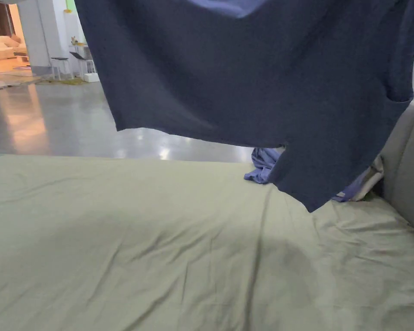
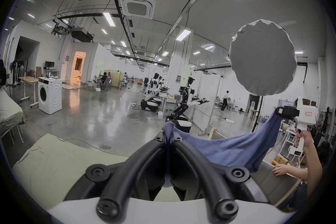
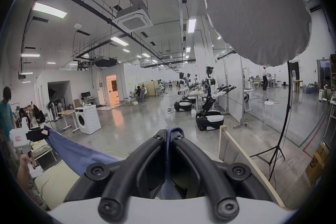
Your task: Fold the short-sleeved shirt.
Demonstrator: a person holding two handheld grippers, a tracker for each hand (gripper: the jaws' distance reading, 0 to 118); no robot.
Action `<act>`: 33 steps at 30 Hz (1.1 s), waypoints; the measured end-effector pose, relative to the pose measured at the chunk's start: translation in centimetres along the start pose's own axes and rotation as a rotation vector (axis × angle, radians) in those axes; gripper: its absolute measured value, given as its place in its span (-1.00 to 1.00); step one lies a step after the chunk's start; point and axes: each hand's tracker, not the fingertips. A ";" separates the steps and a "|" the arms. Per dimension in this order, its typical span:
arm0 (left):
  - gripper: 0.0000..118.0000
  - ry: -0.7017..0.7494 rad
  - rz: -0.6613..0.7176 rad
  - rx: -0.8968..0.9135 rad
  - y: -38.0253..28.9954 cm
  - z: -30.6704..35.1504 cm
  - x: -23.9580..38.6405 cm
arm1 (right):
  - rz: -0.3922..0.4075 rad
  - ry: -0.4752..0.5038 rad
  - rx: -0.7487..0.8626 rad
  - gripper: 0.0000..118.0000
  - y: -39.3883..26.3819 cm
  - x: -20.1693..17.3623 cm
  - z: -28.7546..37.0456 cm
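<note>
The dark blue short-sleeved shirt (image 1: 253, 73) hangs spread in the air above the bed, its hem clear of the sheet and one corner dangling lowest at the right. My left gripper (image 2: 169, 137) is shut on one upper edge of the shirt (image 2: 229, 149), with blue cloth poking out past the jaw tips. My right gripper (image 3: 168, 134) is shut on the other upper edge of the shirt (image 3: 72, 149). The cloth sags between the two. Each gripper view shows the other gripper farther off: the right gripper (image 2: 283, 112) and the left gripper (image 3: 39, 134).
A pale green sheet covers the bed (image 1: 137, 241), with a grey padded headboard (image 1: 409, 168) at the right. Crumpled lighter blue and white clothes (image 1: 266, 166) lie near the headboard. A light stand (image 3: 283, 118), a washing machine (image 2: 50, 98) and idle robots stand on the polished floor beyond.
</note>
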 end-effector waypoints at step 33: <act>-0.95 -0.018 -0.019 -0.011 -8.0 -9.3 -1.8 | 0.009 0.029 0.019 -0.92 -7.5 -0.3 -11.3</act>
